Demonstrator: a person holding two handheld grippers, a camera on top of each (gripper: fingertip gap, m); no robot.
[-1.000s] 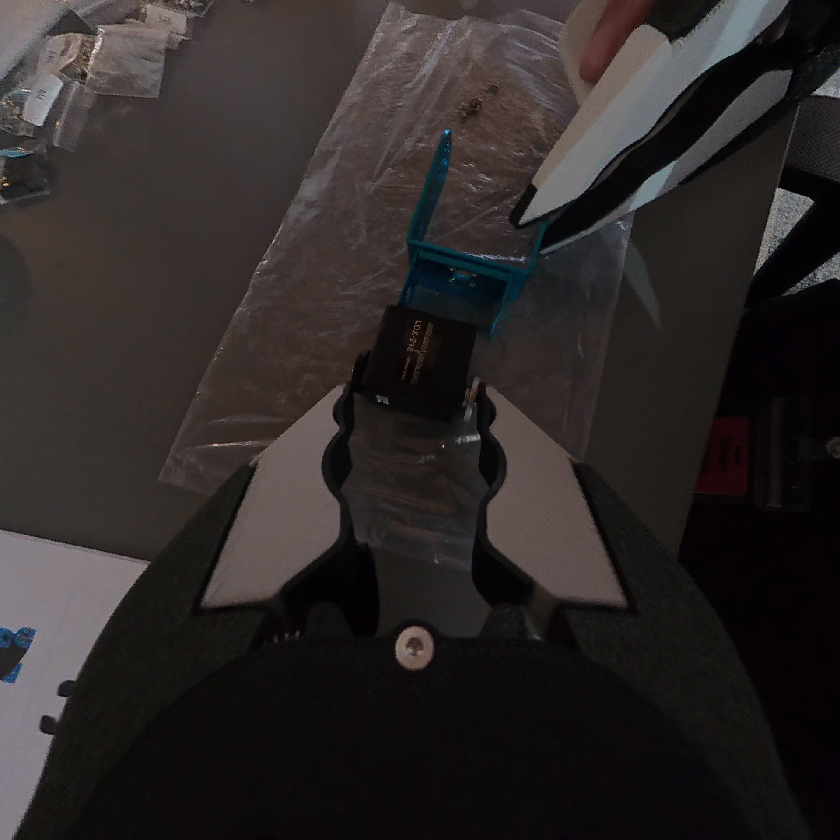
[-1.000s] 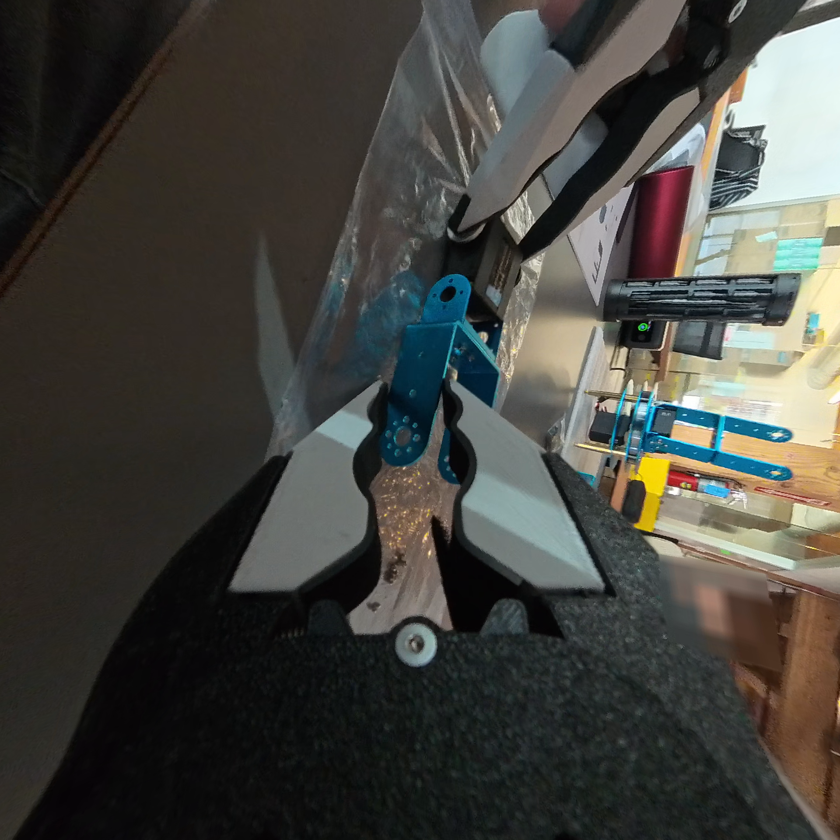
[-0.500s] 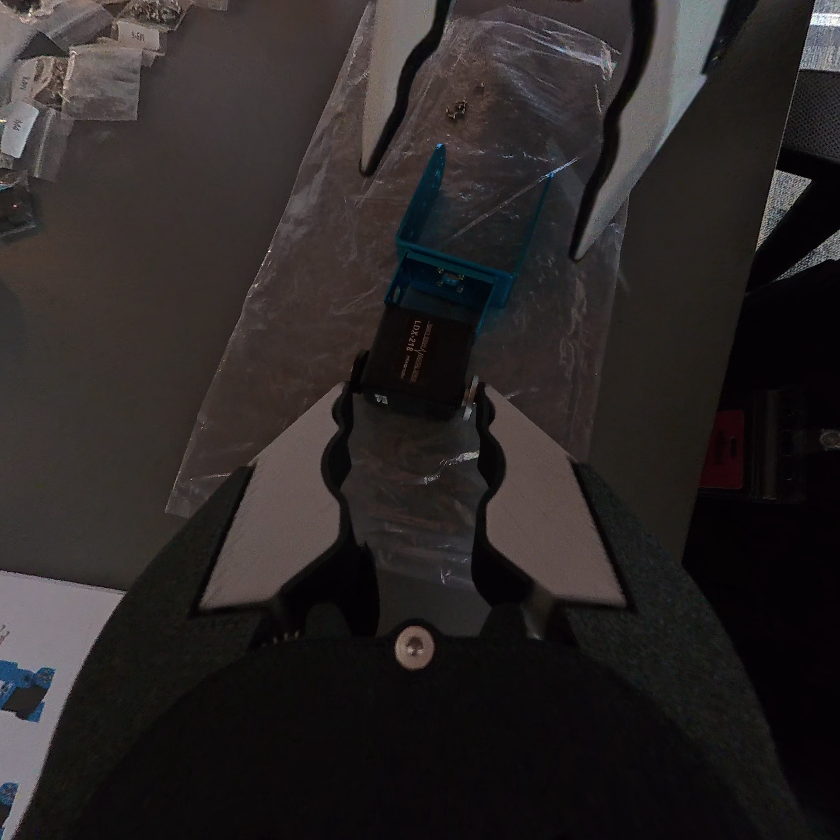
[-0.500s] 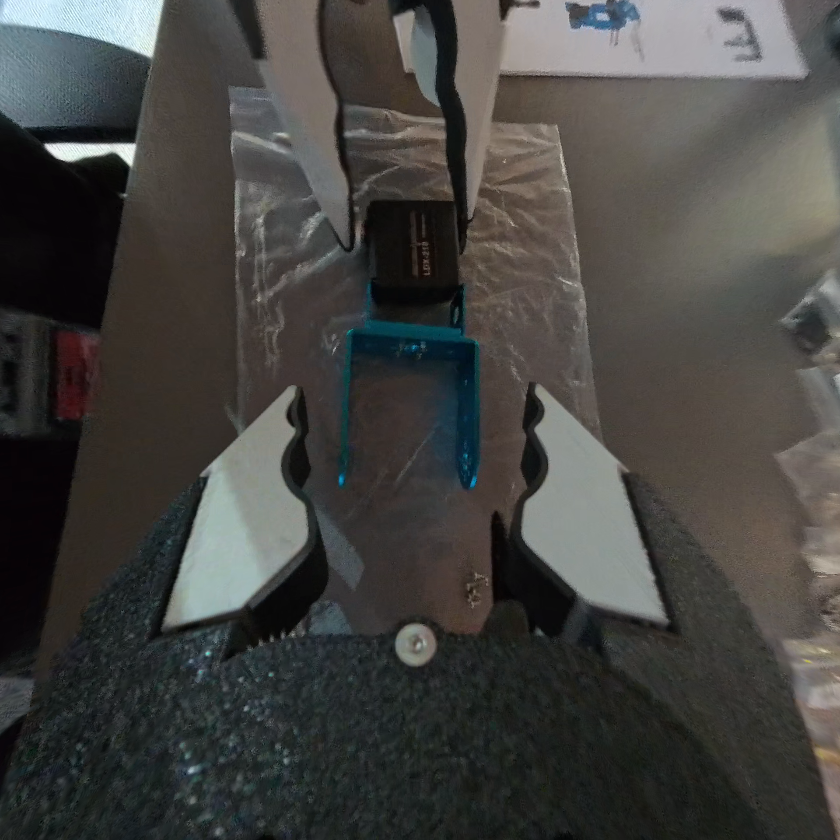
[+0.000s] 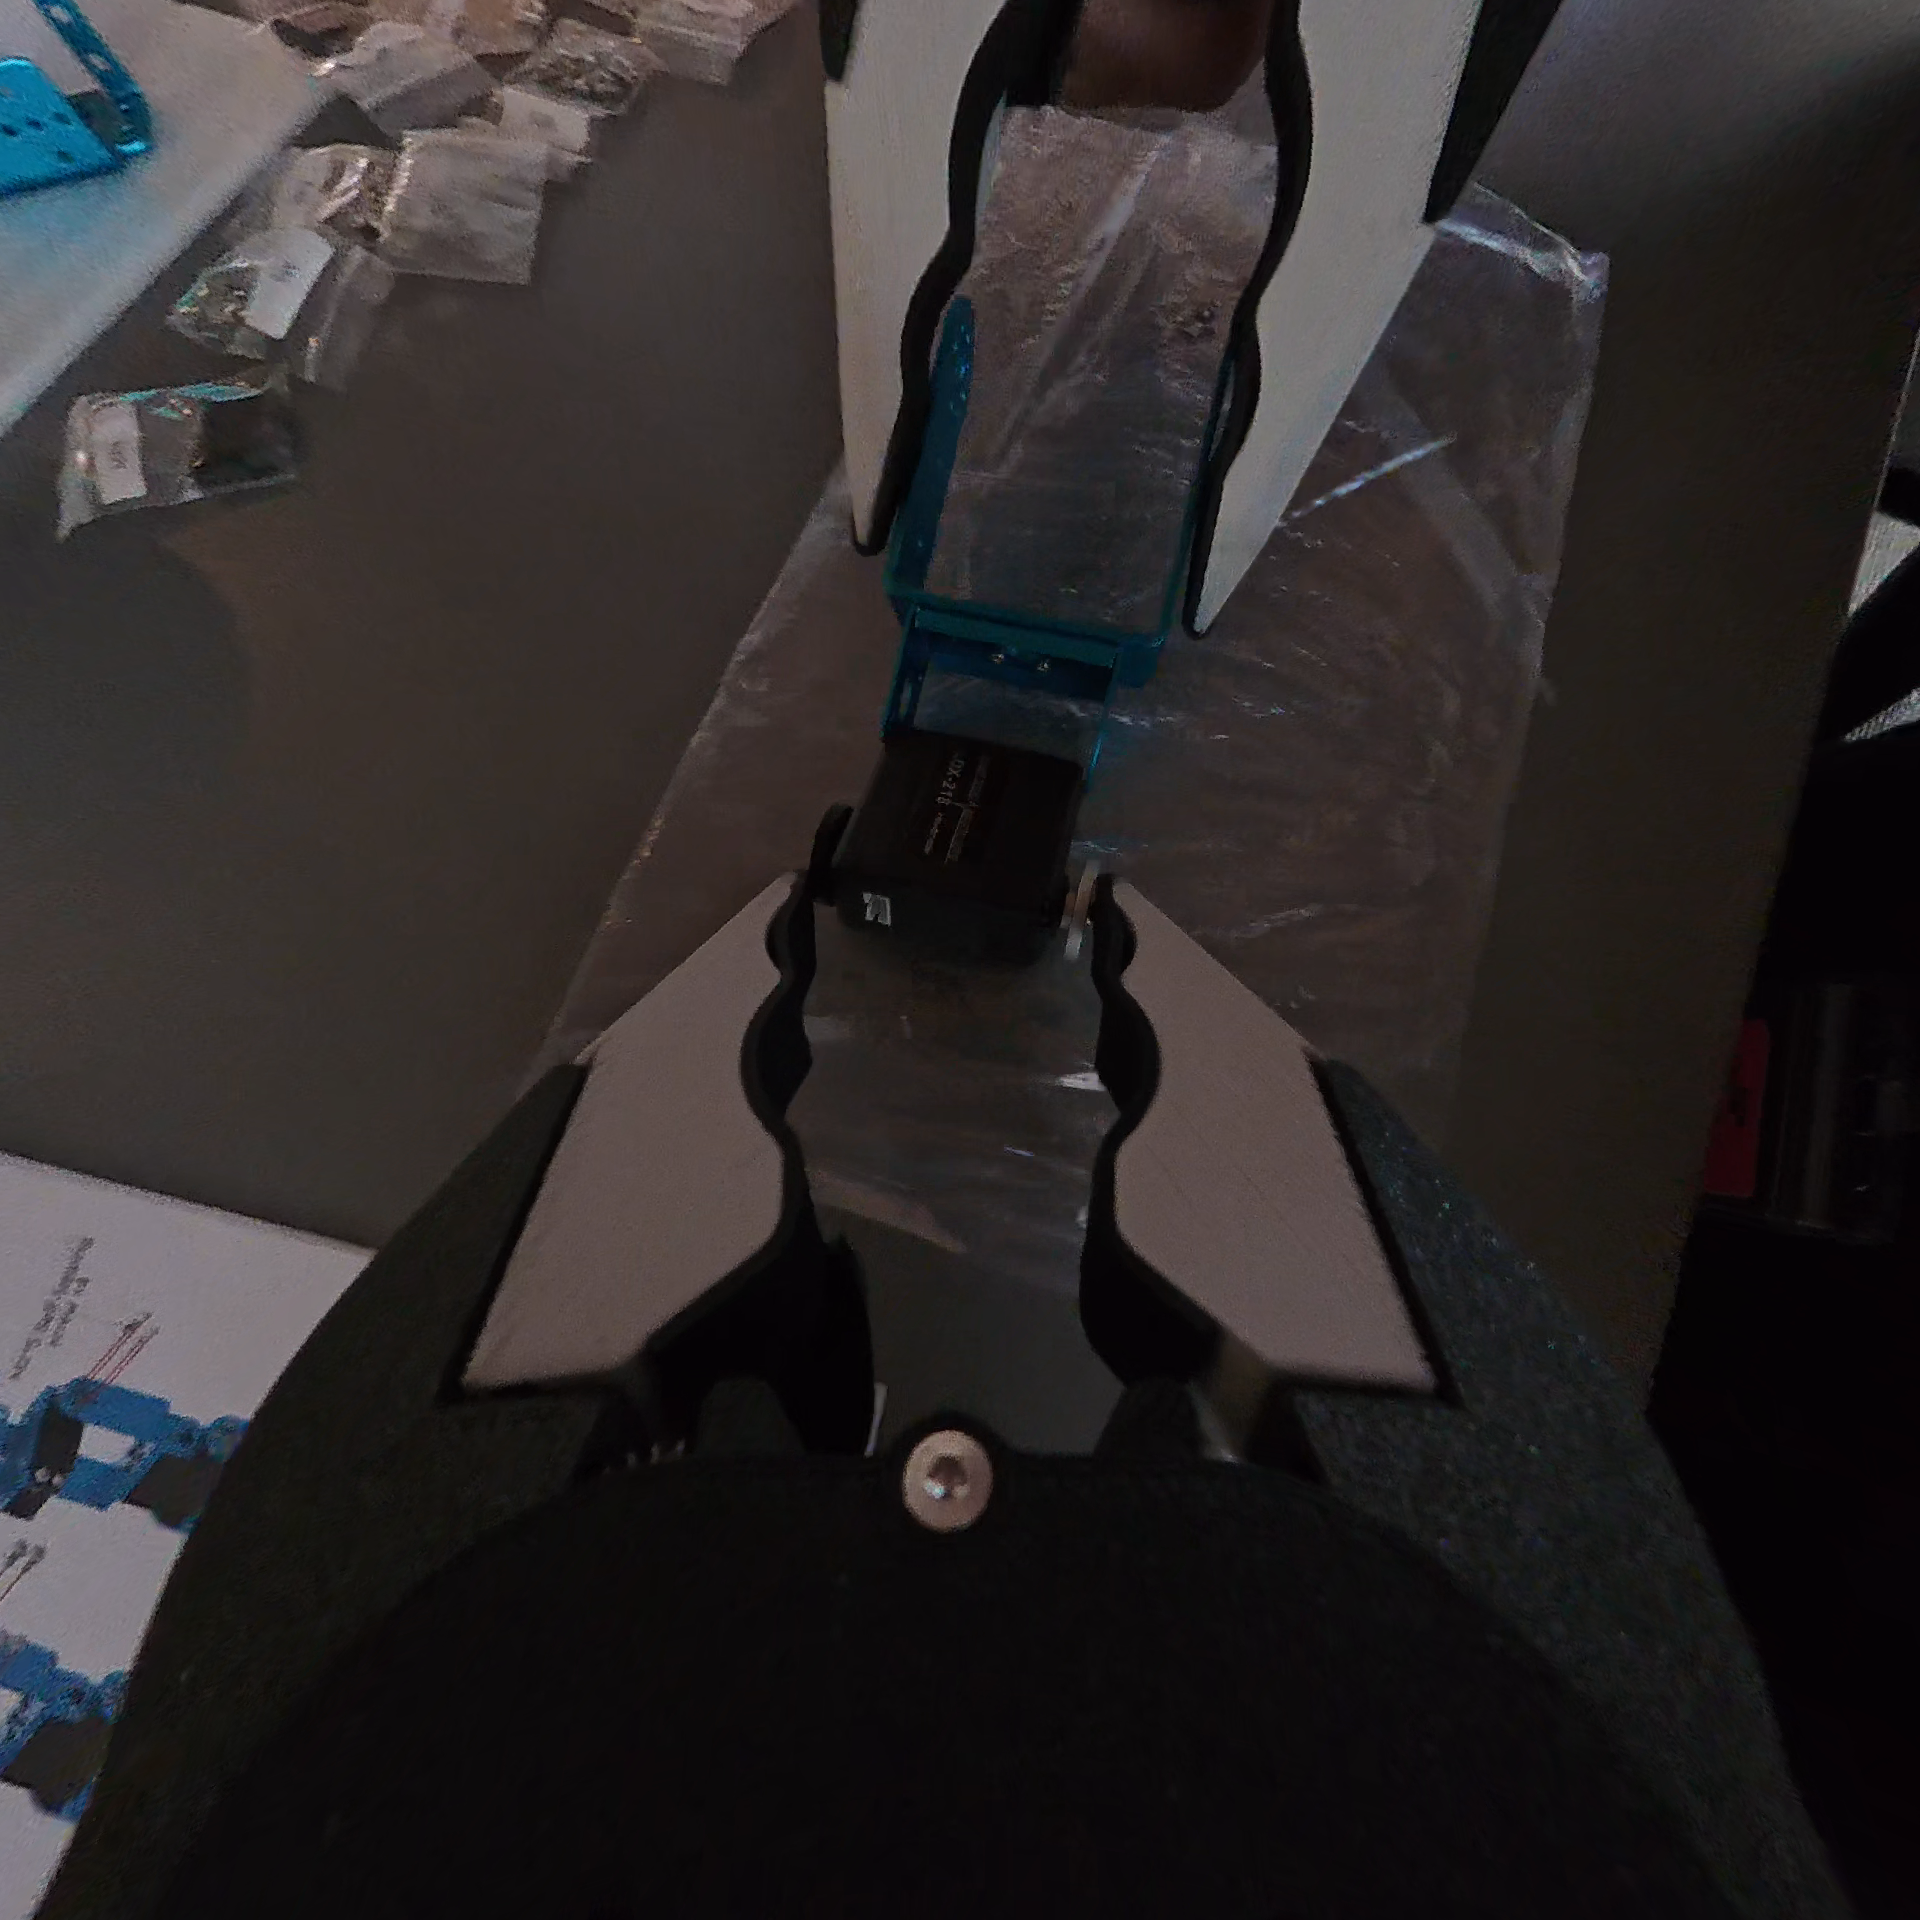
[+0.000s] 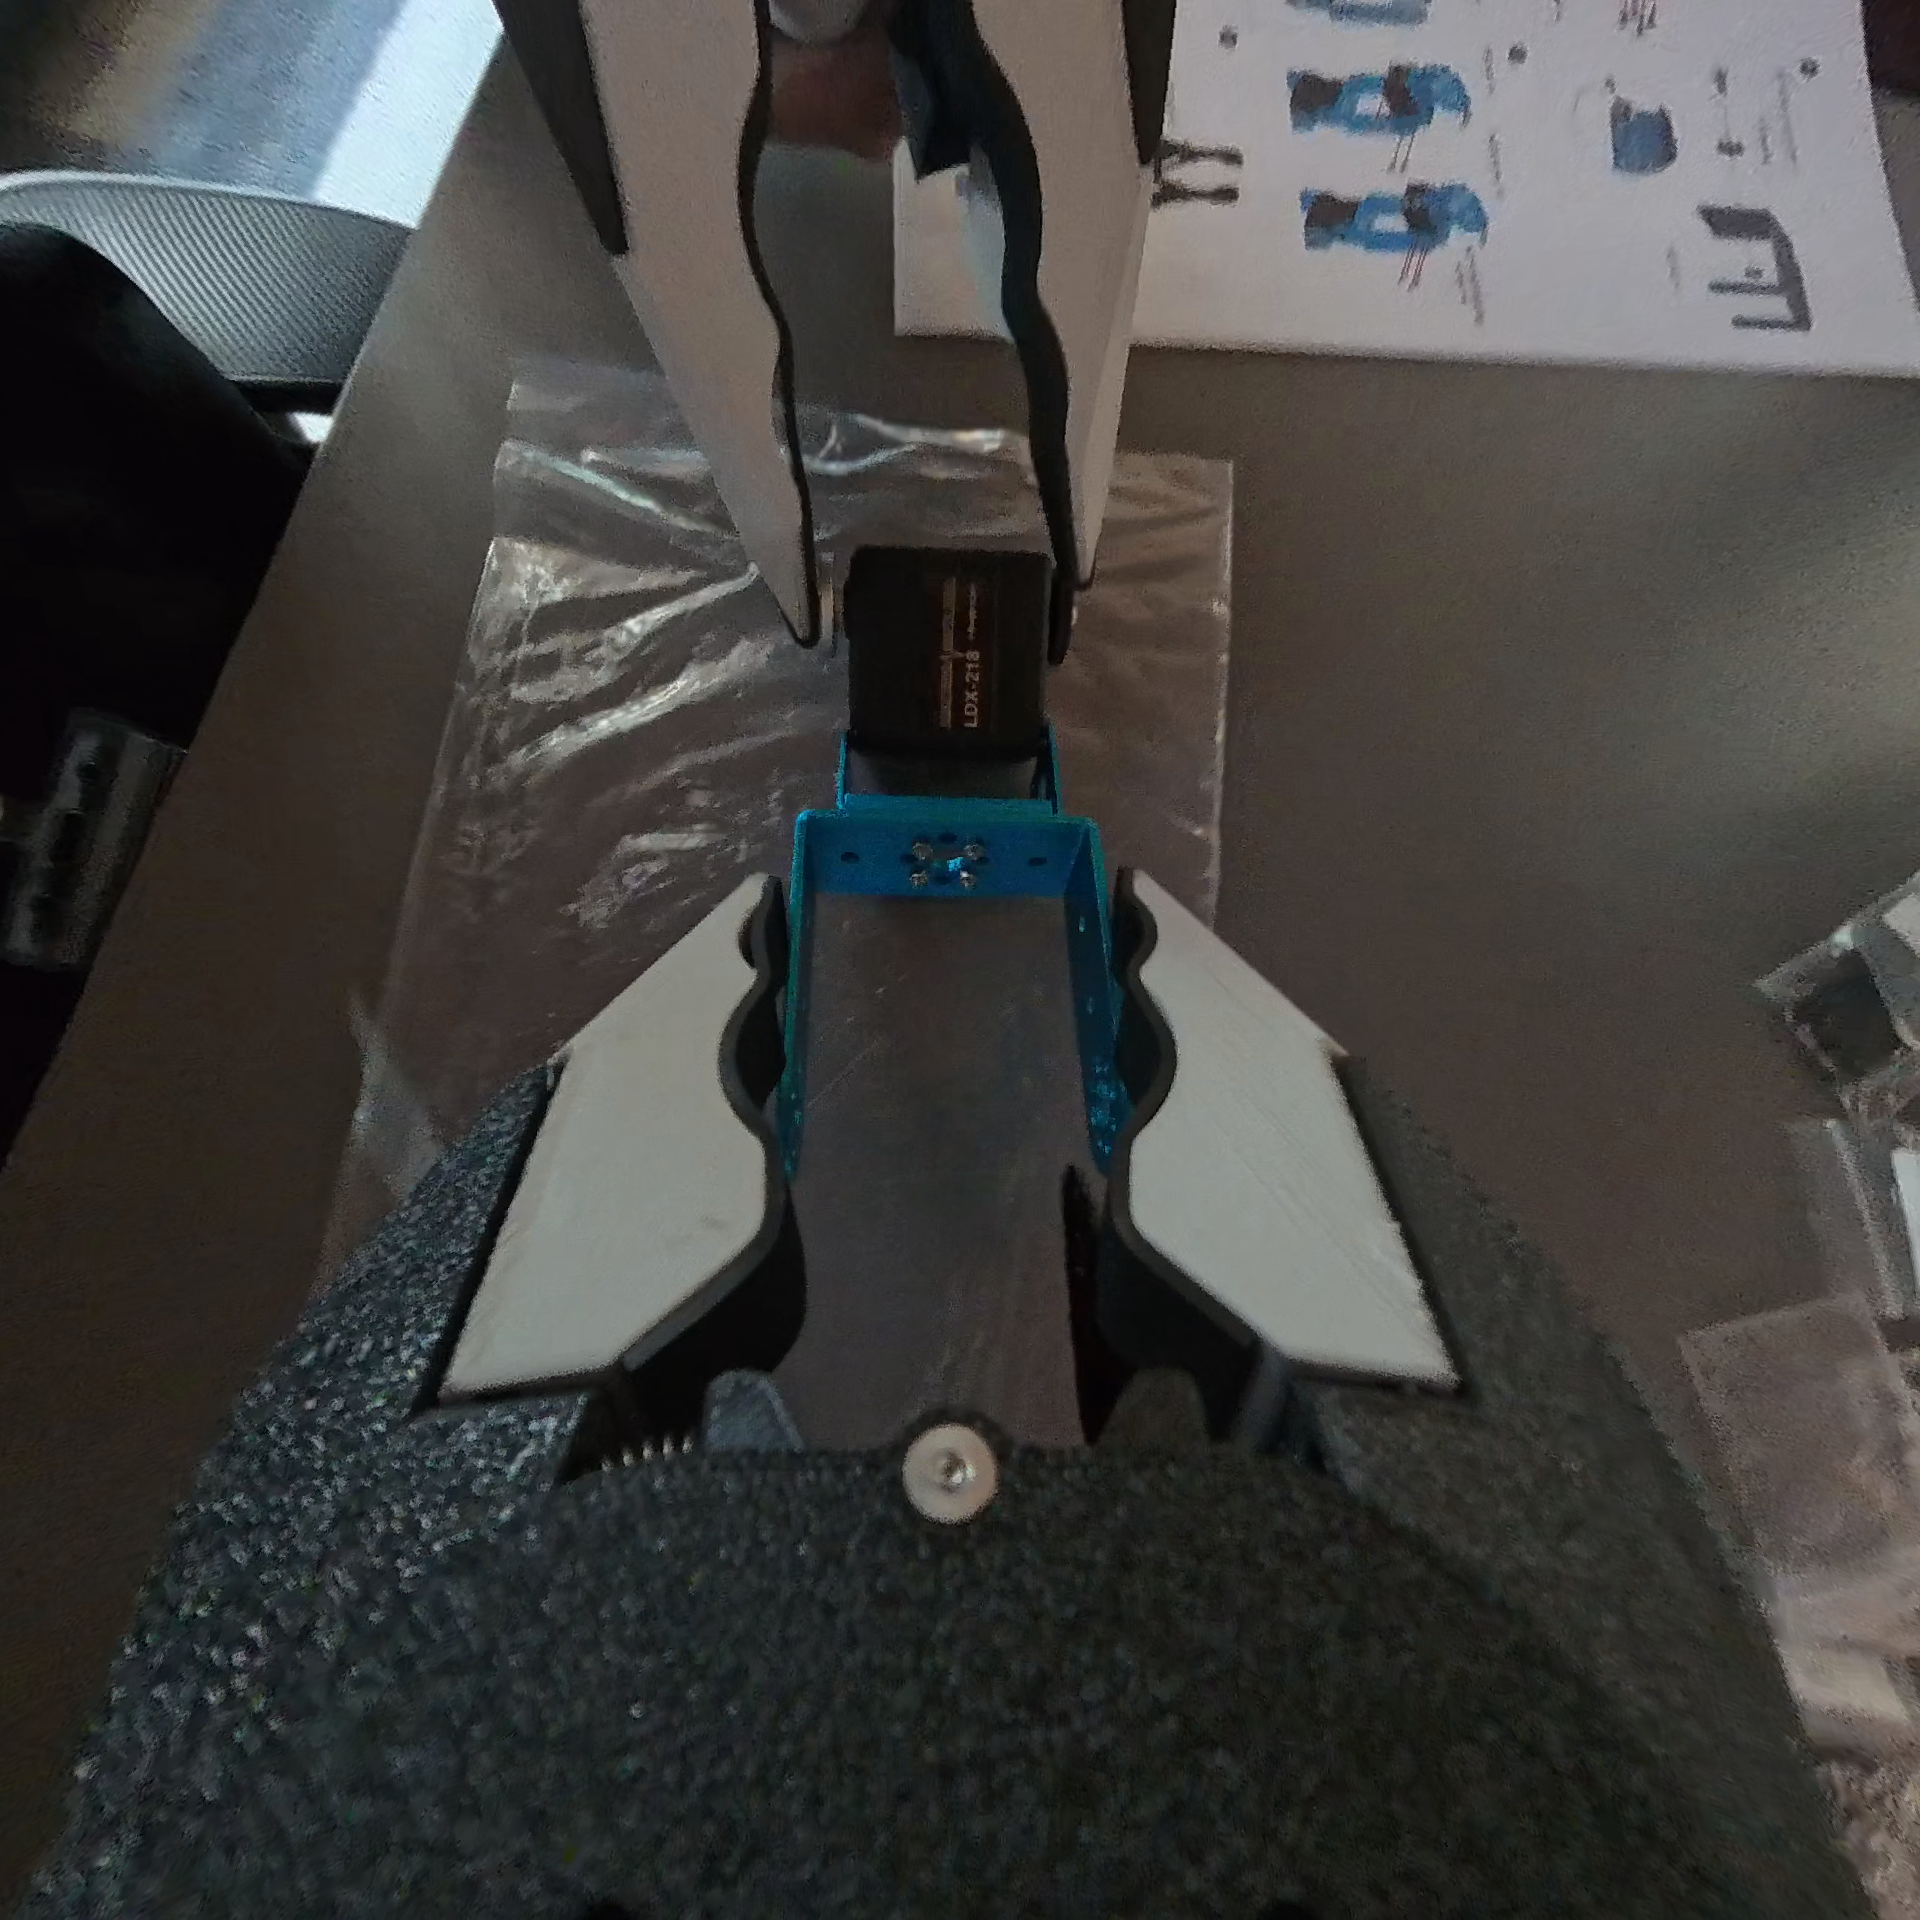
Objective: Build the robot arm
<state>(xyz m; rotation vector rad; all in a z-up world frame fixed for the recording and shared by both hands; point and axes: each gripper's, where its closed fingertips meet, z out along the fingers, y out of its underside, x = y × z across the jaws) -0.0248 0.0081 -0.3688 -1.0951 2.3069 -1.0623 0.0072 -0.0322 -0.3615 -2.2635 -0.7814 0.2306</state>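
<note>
While left gripper [image 5: 951, 899] clamps the black servo [image 5: 961, 831], right gripper [image 6: 945, 914] seemingly pinches its blue bracket [image 6: 940, 857].

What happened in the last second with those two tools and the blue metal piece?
The right tool let go of one arm of the blue bracket, swung round opposite the left tool, opened wide and slid in until its fingers closed against the outsides of both bracket arms. The left tool kept its grip on the black servo block, and the clear plastic sheet stayed flat on the table.
</note>
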